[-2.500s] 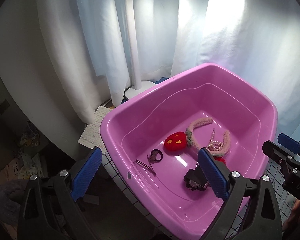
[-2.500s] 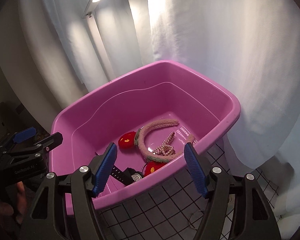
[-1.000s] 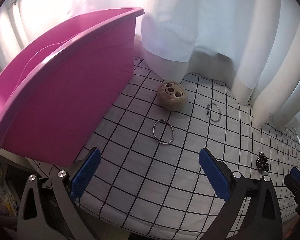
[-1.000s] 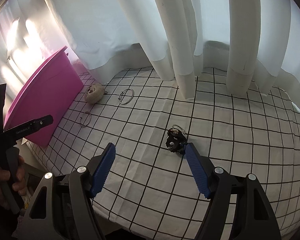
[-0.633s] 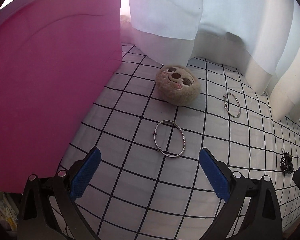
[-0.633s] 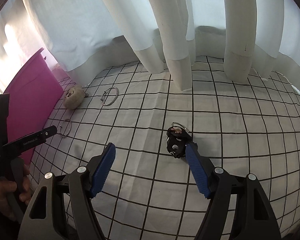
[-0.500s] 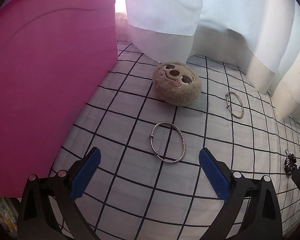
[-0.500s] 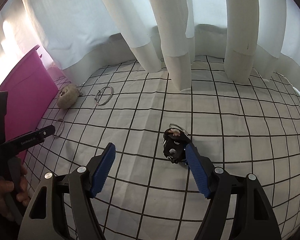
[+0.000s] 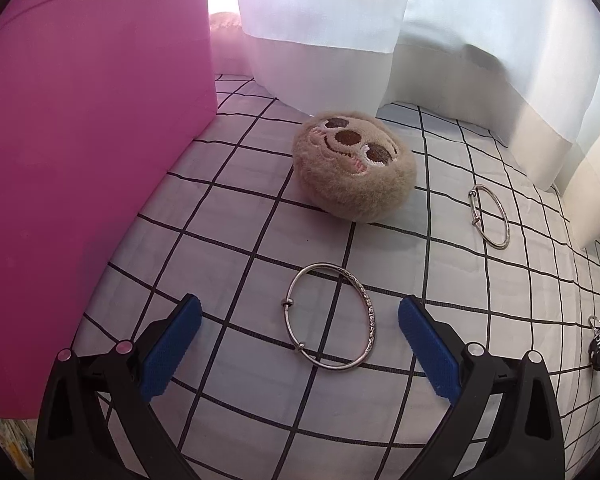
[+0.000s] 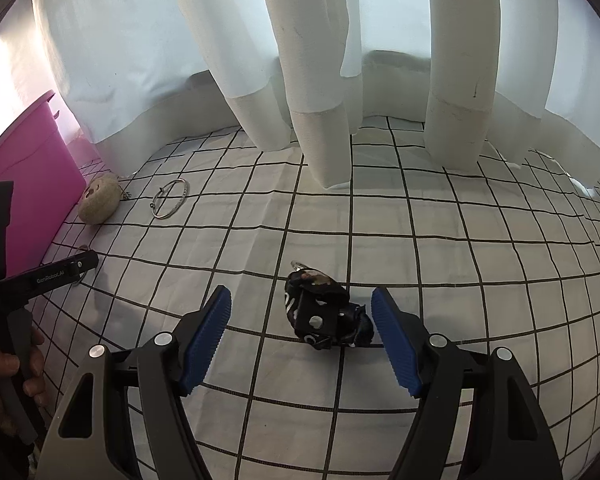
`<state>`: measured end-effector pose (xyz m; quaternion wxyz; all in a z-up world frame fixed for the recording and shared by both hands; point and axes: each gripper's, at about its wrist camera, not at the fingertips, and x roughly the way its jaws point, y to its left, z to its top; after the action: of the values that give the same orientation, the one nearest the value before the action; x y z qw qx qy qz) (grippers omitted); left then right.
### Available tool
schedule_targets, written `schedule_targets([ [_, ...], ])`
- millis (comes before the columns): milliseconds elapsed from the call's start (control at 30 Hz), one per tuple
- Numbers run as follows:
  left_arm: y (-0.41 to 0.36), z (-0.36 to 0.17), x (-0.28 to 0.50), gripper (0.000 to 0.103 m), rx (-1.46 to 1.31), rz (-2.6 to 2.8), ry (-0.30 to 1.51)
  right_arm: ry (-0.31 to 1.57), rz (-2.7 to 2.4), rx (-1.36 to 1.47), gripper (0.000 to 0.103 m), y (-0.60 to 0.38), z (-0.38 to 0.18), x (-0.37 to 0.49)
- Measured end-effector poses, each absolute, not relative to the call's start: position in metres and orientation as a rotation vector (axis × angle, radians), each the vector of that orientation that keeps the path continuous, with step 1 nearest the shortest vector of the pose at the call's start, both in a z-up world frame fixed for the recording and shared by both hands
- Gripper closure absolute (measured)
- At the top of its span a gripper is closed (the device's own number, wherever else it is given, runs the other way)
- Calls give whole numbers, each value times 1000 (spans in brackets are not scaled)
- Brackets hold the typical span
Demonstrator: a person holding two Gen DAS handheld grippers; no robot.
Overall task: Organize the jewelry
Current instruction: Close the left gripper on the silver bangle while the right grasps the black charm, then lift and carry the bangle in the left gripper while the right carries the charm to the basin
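Checked cloth (image 9: pixel 236 364) runs from pink tub (image 9: pixel 80 160) to curtain; left gripper (image 9: pixel 300 340) gapes around a bangle (image 9: pixel 330 316), right gripper (image 10: pixel 302 332) gapes around a black strap (image 10: pixel 320 314).

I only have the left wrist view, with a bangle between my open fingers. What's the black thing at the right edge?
Observer: A crumpled black strap lying on the cloth, with a metal ring at its far end.
Operator: Is the right gripper on it?
Observer: Not yet. The right gripper is open, and the strap lies between its fingers, nearer the one on the right of the picture.
Operator: Any more jewelry beyond it?
Observer: None shows to its right. There is only checked cloth, with curtain folds hanging down onto it.
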<state>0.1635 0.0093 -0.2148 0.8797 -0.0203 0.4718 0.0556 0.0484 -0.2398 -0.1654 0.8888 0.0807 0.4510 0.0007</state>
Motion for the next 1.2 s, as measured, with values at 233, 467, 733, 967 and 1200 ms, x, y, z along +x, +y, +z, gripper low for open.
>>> schedule_targets([
  [233, 7, -215, 164, 5, -43, 118, 957, 972, -10, 166, 34, -243, -178, 54],
  [467, 6, -215, 162, 7, -39, 108, 946, 964, 3, 124, 34, -234, -183, 58],
  [733, -7, -208, 149, 40, -18, 64, 921, 946, 8, 86, 50, -230, -183, 57],
  [967, -6, -206, 143, 60, -40, 55, 912, 933, 31, 77, 63, -229, -181, 54],
  [1200, -11, -191, 128, 60, -33, 37, 881, 923, 72, 94, 63, -225, -177, 48],
])
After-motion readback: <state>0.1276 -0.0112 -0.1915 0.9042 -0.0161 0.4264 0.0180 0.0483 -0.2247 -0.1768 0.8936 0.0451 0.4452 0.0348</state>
